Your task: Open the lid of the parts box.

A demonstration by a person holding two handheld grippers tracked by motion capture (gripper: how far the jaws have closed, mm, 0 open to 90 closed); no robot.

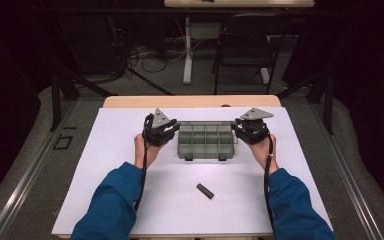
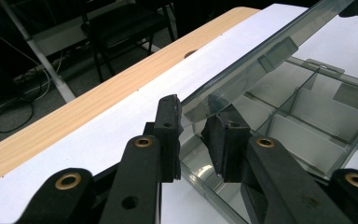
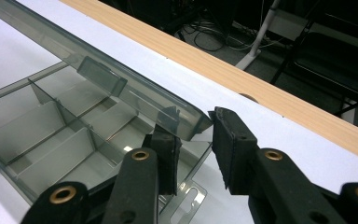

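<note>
A wooden table (image 1: 130,101) sits in the middle of the high view, most of its top covered by a white sheet (image 1: 130,200). A strip of bare wood shows along the far edge.

On the sheet, just above the centre of the frame, lies a compartment box (image 1: 205,142) of smoky, see-through grey plastic. It is rectangular and shallow, split by thin walls into rows of small empty compartments, with two dark latch tabs on its near edge. Its clear lid (image 2: 256,60) is hinged up: in the left gripper view it runs as a tilted pane from the centre to the upper right, with a small raised latch block on its edge. In the right gripper view the same lid crosses the upper left of the frame, its rounded corner ending near the centre.

A person's forearms in blue sleeves come in from the bottom of the high view, one hand at each end of the box.

The left gripper (image 1: 161,131) is at the box's left end. Its jaws are narrowly apart with the lid's corner between them; whether both pads press on it I cannot tell.

The right gripper (image 1: 250,129) is at the box's right end. Its jaws straddle the lid's corner, with a visible gap beside one pad.

A small dark stick-shaped object (image 1: 205,190) lies alone on the sheet, lower centre, well apart from the box.
</note>
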